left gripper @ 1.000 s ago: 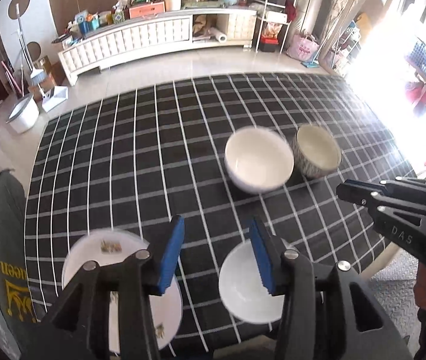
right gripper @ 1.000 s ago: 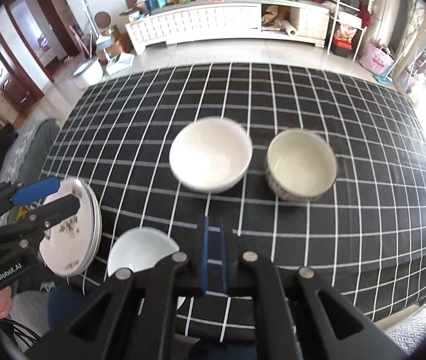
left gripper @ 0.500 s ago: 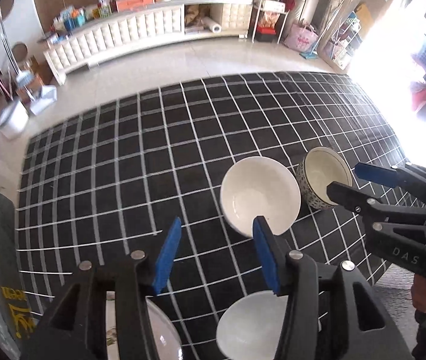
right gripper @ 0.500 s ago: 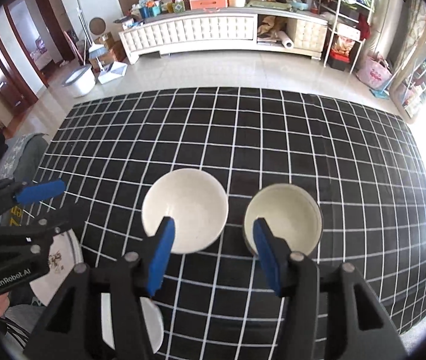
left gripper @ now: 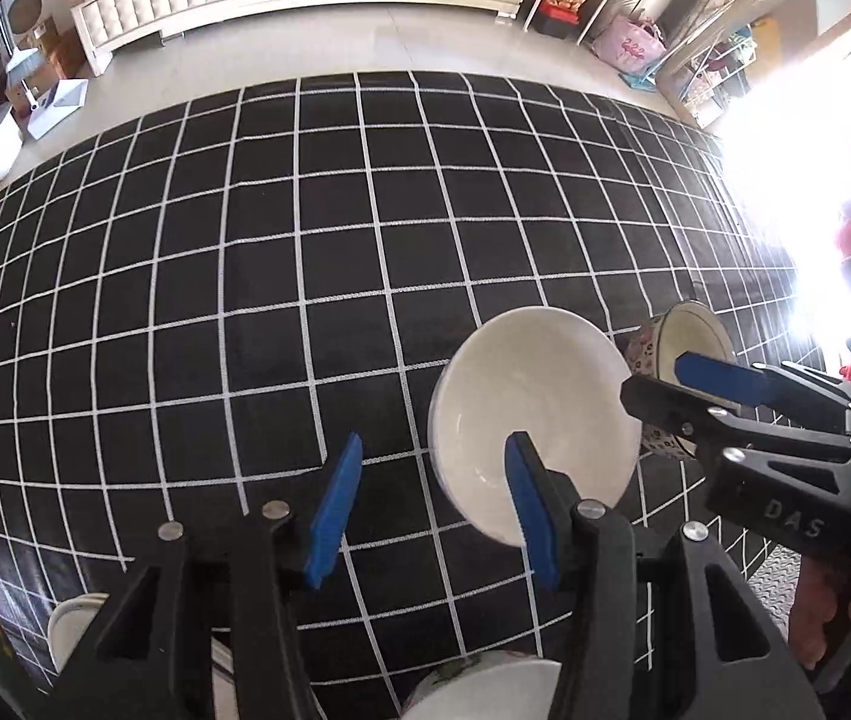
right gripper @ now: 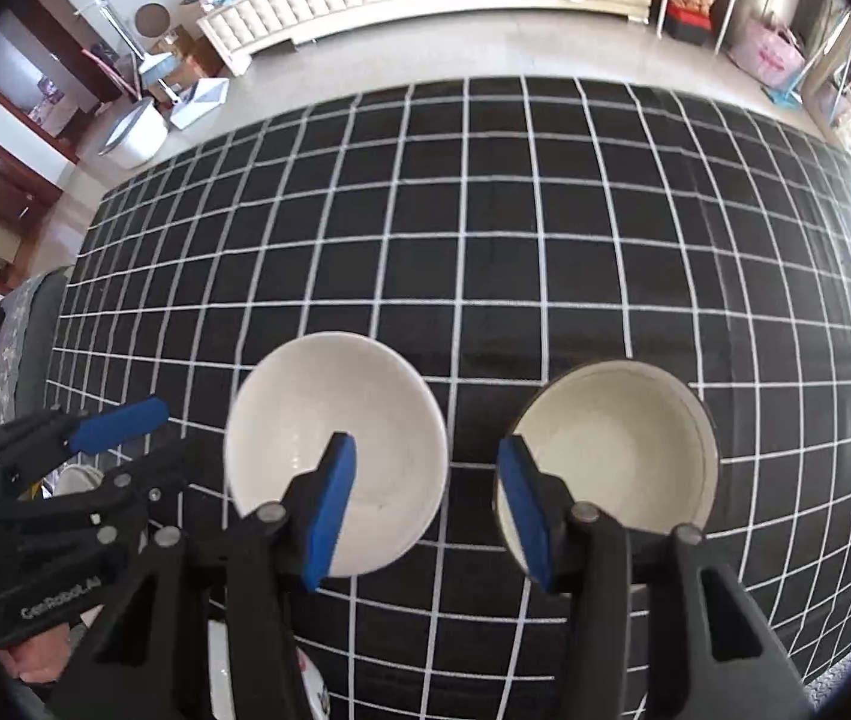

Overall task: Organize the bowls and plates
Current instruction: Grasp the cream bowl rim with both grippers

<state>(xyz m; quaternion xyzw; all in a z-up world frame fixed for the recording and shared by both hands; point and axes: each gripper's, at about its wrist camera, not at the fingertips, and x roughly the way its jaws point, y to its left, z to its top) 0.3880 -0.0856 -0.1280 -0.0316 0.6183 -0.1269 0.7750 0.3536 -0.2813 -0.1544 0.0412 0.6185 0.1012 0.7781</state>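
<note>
Checked tablecloth [right gripper: 485, 252]; two bowls [right gripper: 335, 450] side-by-side

"DAS" marks right tongs [left gripper: 719, 384], "GenRobot.AI" left tongs [right gripper: 125, 450].

A plain white bowl [right gripper: 335, 450] sits upright on the checked cloth [right gripper: 485, 270], just ahead of the right tongs' [right gripper: 425, 504] left finger. A patterned bowl [right gripper: 617, 456] with a cream inside stands upright beside it, ahead of their right finger. Plates [left gripper: 485, 690] lie under the left tongs [left gripper: 431, 516], mostly hidden.

both wrist views look down-forward over own open fingers, close above checkered cloth [left gripper: 365, 240]; both share white bowl [left gripper: 536, 420] [right gripper: 335, 450].
</note>
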